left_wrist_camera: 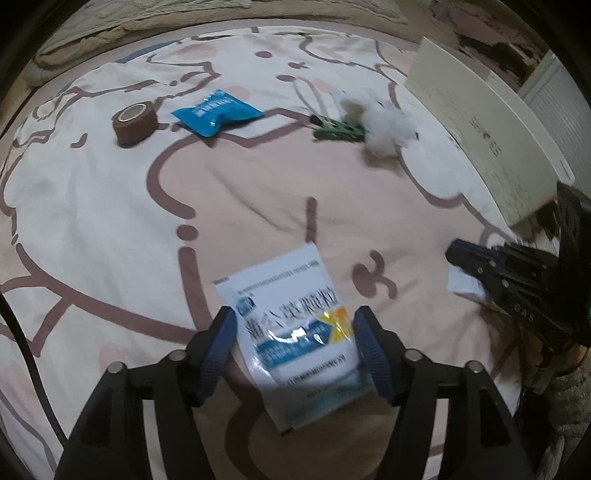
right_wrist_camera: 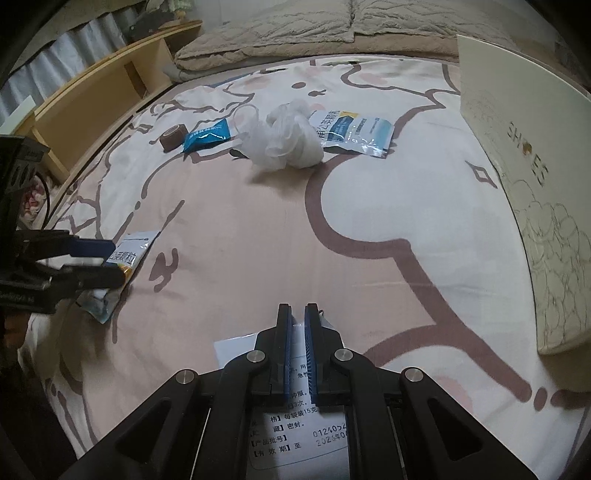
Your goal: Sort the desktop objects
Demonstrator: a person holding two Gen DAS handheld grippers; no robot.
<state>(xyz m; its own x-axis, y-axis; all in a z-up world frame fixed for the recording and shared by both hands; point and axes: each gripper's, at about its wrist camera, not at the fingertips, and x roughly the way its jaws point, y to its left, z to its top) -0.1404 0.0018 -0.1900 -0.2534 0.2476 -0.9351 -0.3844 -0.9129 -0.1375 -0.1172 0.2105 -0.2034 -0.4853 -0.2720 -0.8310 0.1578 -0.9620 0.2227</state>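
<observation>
**Sachets on the patterned bed sheet, one gripper apart, one clamped**

On the pink-and-white bed sheet [left_wrist_camera: 258, 192], nearest the left wrist camera, the left gripper [left_wrist_camera: 295, 332] pointed steeply downward, its blue-padded fingers [left_wrist_camera: 218, 347] standing apart on either side of a white medicine sachet [left_wrist_camera: 295, 332]. That sachet lay flat on the sheet between them; the right pad sat right at its edge, and whether it touched could not be told.

Off to the right in that view, the right gripper [left_wrist_camera: 458, 254] reached in at a slant, its black jaws pressed together on a second sachet [right_wrist_camera: 295, 435], a white one showing printed text. From the right wrist camera, this packet sat pinched between the blue pads [right_wrist_camera: 286, 354], hanging below the gripper and over the sheet.

Farther out, near the middle of the bed, lay a white mesh bath pouf [right_wrist_camera: 284, 140], with a third sachet [right_wrist_camera: 354, 133] just behind it. Beside the pouf sat a small green object [left_wrist_camera: 338, 127]. Leftward were a blue packet [left_wrist_camera: 218, 112] and a brown tape roll [left_wrist_camera: 135, 123], close together. A cream shoe box [right_wrist_camera: 517, 177] stood along the right edge, and rumpled bedding [right_wrist_camera: 332, 26] lay farthest away.
</observation>
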